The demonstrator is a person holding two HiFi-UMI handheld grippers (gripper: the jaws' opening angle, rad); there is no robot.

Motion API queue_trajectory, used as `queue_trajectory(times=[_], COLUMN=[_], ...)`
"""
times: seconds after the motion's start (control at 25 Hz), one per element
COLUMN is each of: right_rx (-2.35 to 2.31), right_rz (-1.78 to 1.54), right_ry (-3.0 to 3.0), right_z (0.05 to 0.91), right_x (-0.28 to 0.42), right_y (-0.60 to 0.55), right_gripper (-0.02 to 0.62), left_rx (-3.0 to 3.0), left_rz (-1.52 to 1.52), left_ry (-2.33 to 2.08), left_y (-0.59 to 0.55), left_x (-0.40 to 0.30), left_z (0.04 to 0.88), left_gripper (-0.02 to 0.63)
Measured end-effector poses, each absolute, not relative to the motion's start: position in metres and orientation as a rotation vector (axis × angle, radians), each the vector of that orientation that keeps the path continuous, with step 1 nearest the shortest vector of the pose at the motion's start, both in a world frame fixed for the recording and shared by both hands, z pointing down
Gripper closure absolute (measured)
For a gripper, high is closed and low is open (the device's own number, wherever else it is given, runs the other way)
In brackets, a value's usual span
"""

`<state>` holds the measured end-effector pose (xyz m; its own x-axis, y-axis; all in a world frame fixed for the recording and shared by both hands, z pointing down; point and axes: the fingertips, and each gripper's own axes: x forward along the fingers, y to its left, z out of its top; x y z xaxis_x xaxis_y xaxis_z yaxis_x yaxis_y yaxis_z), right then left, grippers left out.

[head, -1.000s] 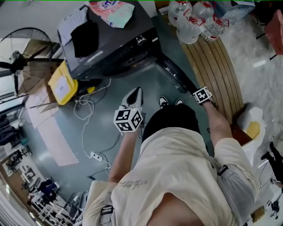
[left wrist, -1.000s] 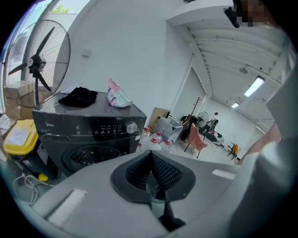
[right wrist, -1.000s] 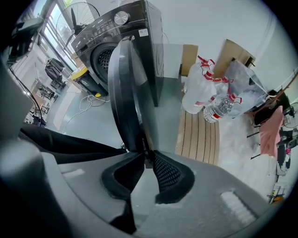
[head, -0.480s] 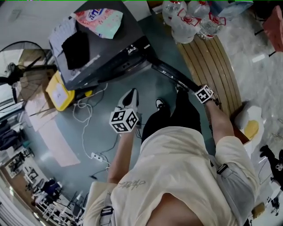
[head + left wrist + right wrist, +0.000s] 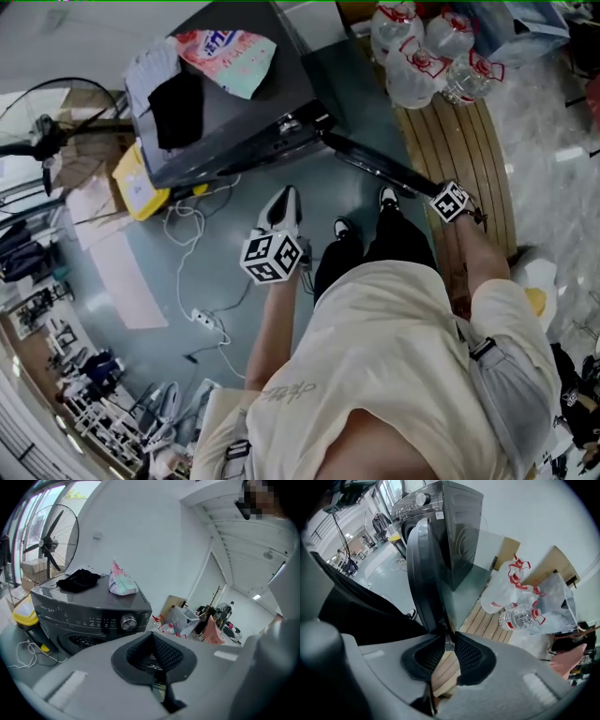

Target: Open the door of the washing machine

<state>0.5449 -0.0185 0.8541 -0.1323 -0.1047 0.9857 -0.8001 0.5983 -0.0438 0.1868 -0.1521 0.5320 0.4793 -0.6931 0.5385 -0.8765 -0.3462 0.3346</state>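
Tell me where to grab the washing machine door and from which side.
Probably best to take the door by its free outer rim, the edge farthest from the washing machine. The door stands upright and swung out, and it presents a thin edge there. Come from above with the jaws pointing down, one on either face of the rim.

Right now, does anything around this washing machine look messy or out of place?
A black cloth and a crumpled bag lie loose on the washing machine, and a white cable sprawls over the floor beside it.
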Motion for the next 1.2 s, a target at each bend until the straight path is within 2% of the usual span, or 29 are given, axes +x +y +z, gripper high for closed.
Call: queue_trajectory(times=[0.76, 1.2], right_rx=[0.68, 0.57], right_rz=[0.498, 0.489], right_ry=[-1.594, -1.674], right_z=[0.856, 0.859], right_x=[0.611, 0.611], right_y=[-0.133, -0.145], right_gripper=[0.522, 0.511], left_rx=[2.053, 2.014], left_rz=[0.417, 0.44], left_ry=[-1.427, -1.433], left_y=[-0.176, -0.163], left_x=[0.197, 0.203], left_z=[0.527, 0.536], left_gripper=[0.589, 0.589])
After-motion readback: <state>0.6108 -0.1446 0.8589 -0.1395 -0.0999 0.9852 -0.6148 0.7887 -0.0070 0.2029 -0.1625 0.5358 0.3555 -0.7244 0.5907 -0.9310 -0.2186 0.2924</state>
